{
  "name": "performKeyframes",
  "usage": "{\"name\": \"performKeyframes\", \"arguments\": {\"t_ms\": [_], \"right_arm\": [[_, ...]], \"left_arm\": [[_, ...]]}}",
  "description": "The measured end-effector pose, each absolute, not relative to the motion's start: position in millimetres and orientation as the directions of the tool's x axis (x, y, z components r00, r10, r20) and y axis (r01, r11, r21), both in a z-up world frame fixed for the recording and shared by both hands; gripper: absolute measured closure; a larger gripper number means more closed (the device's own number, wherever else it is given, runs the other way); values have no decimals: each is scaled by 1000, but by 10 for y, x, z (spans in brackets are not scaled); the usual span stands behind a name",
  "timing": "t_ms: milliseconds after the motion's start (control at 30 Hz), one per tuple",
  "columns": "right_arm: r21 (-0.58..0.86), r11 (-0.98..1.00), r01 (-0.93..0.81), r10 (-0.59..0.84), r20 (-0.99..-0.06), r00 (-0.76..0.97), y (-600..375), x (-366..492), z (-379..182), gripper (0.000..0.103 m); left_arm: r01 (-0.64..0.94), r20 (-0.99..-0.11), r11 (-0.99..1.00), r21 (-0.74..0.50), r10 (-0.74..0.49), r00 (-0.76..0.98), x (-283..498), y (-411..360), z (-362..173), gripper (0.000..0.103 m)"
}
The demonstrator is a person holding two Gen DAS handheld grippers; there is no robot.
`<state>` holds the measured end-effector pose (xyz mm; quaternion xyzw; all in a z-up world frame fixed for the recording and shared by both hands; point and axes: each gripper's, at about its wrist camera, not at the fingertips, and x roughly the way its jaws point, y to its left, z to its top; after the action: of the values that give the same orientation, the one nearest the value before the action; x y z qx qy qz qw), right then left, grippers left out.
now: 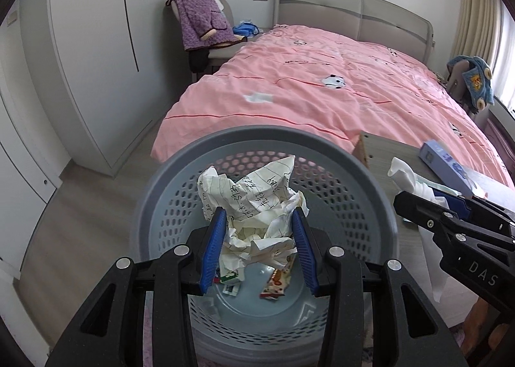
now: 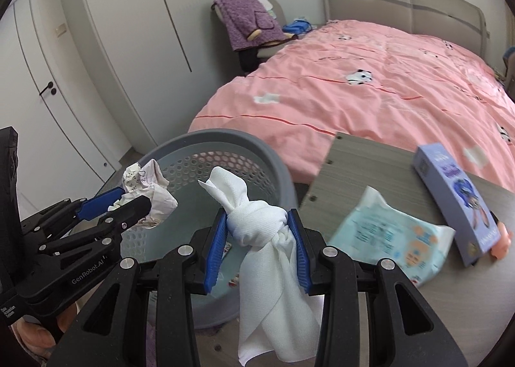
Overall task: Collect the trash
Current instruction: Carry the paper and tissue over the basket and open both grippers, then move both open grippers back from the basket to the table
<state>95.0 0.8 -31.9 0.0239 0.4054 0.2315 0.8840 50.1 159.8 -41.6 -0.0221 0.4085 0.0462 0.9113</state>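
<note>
My left gripper (image 1: pixel 260 217) is shut on a crumpled sheet of handwritten paper (image 1: pixel 254 196) and holds it over the mouth of a grey perforated basket (image 1: pixel 180 161). Snack wrappers (image 1: pixel 275 283) lie on the basket floor. In the right wrist view the same paper (image 2: pixel 151 186) hangs in the left gripper (image 2: pixel 128 199) above the basket (image 2: pixel 257 145). My right gripper (image 2: pixel 259 222) is shut on a knotted white cloth wipe (image 2: pixel 257 222), whose tail hangs down at the basket's right rim. In the left wrist view the right gripper (image 1: pixel 428 202) shows at the right edge with the white wipe (image 1: pixel 405 174).
A wood-grain tabletop (image 2: pixel 370 161) stands right of the basket, bearing a pale blue wet-wipe pack (image 2: pixel 386 235) and a lilac box (image 2: pixel 450 196). Behind is a bed with a pink cover (image 1: pixel 338 93), a chair with a purple blanket (image 1: pixel 202 19), white wardrobes (image 1: pixel 96 45).
</note>
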Motion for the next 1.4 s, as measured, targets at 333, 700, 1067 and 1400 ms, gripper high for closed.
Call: {"name": "performKeyframes", "arguments": {"t_ms": [333, 700, 1067, 1400], "right_arm": [[218, 875, -432, 440, -730, 523, 329, 1162, -411, 65], [212, 875, -434, 436, -735, 519, 374, 1179, -429, 63], [208, 884, -418, 431, -709, 558, 271, 1129, -346, 42], [208, 885, -416, 429, -711, 557, 263, 1115, -342, 41]], "left_arm": [[-129, -761, 992, -3, 81, 644, 659, 1818, -524, 62], [-137, -766, 990, -23, 71, 639, 681, 1873, -557, 61], [-143, -762, 990, -15, 81, 642, 652, 1846, -512, 40], [-162, -764, 987, -19, 90, 639, 623, 1891, -510, 38]]}}
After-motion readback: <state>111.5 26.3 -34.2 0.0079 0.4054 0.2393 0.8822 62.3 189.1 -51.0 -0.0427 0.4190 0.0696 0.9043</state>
